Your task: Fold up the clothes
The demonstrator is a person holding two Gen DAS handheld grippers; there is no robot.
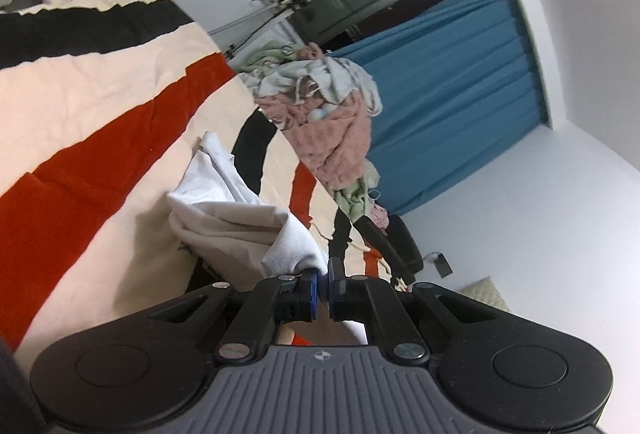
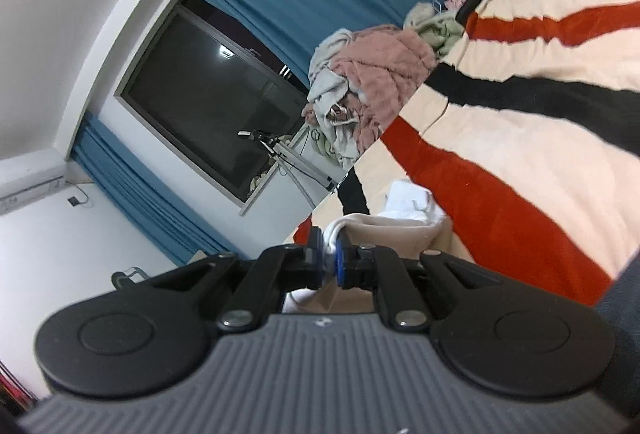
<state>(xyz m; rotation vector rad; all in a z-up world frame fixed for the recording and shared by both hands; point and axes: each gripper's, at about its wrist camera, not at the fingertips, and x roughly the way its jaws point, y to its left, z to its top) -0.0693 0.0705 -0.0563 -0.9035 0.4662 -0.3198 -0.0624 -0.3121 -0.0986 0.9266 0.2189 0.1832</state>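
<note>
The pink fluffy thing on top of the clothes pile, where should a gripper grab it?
A guess: take the pink fluffy garment by the loose fold hanging at its lower edge, coming from the blanket side. There it bulges free, while a grey-white cloth drapes its far side, toward the window. Both the left gripper and the right gripper already pinch the white garment.

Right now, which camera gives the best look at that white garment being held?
The left wrist view: the white garment spreads out in rumpled folds over the striped blanket, one corner pinched in the left gripper. The right wrist view shows only a bunched edge clamped in the right gripper.
</note>
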